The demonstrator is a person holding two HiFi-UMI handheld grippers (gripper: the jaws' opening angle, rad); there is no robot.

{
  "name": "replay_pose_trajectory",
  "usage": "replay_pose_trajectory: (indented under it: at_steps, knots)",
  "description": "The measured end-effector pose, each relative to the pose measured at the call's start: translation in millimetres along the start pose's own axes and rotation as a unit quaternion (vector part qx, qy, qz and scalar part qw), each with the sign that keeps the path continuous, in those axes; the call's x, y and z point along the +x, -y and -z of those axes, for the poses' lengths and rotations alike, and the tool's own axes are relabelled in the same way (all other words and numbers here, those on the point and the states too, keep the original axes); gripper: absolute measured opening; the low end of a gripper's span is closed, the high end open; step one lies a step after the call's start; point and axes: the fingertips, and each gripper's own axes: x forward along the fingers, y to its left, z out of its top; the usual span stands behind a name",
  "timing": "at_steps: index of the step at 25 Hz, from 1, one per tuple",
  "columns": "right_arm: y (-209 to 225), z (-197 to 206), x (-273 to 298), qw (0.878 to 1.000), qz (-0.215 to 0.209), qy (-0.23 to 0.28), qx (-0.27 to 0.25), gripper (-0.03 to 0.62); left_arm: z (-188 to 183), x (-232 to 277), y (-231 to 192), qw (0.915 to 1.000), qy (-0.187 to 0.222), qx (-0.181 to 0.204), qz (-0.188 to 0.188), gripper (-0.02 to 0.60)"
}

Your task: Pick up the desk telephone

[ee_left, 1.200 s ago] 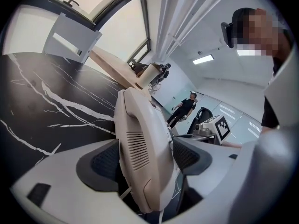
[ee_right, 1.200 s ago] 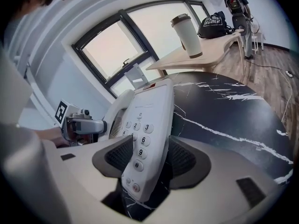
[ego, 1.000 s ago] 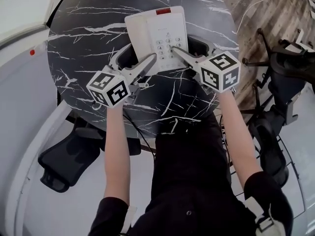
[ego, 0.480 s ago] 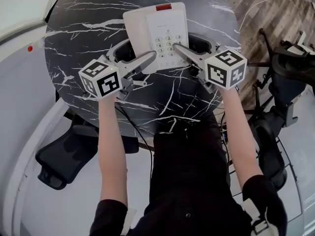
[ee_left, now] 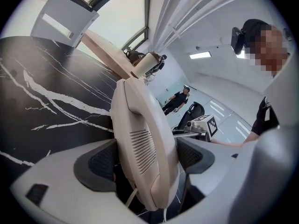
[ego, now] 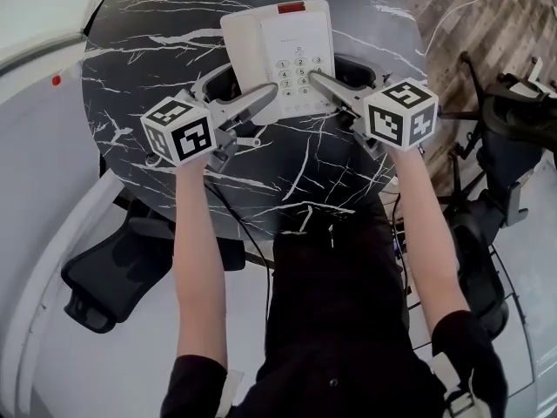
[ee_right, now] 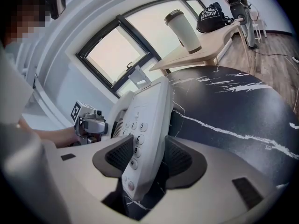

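Nearest, at the bottom of the head view, both forearms [ego: 198, 259] reach up the frame to the grippers, which meet the desk telephone [ego: 278, 46] at its two near corners.

The left gripper [ego: 246, 96] sits at the phone's lower-left corner. In the left gripper view its jaws stand wide and have just been opening. The handset [ee_left: 142, 139] edge is between the pads [ee_left: 105, 162], but a gap shows on the right-hand side, so it grips nothing.

The right gripper [ego: 338, 78] comes in at the lower-right corner by the keypad [ego: 298, 75]. Its jaws have just been closing. In the right gripper view they straddle the keypad side closely, one pad by the number keys and one under the base, with no firm squeeze evident.

Beyond them the phone lies flat, upper middle of the frame, on the round black marble table [ego: 148, 42].

The step in hand looks like seating both grips before the lift. To do it well:

- The left jaws probably need to take in the base as well as the handset, which could otherwise come off its cradle alone.
- Both grippers should close evenly.
- The right pad should bear on the housing rather than on the keys.
- The two hands should rise together so the phone stays level.
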Motion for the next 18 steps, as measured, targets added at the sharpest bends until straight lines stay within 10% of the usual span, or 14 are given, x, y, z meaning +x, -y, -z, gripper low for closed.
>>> replay_pose_trajectory:
  at_steps: [18]
  knots:
    - [-43.4,25.9,-35.1,0.999,0.009,0.003,0.046,0.212,21.1,-36.7,48.8,0.999,0.036,0.004,-0.025,0.399]
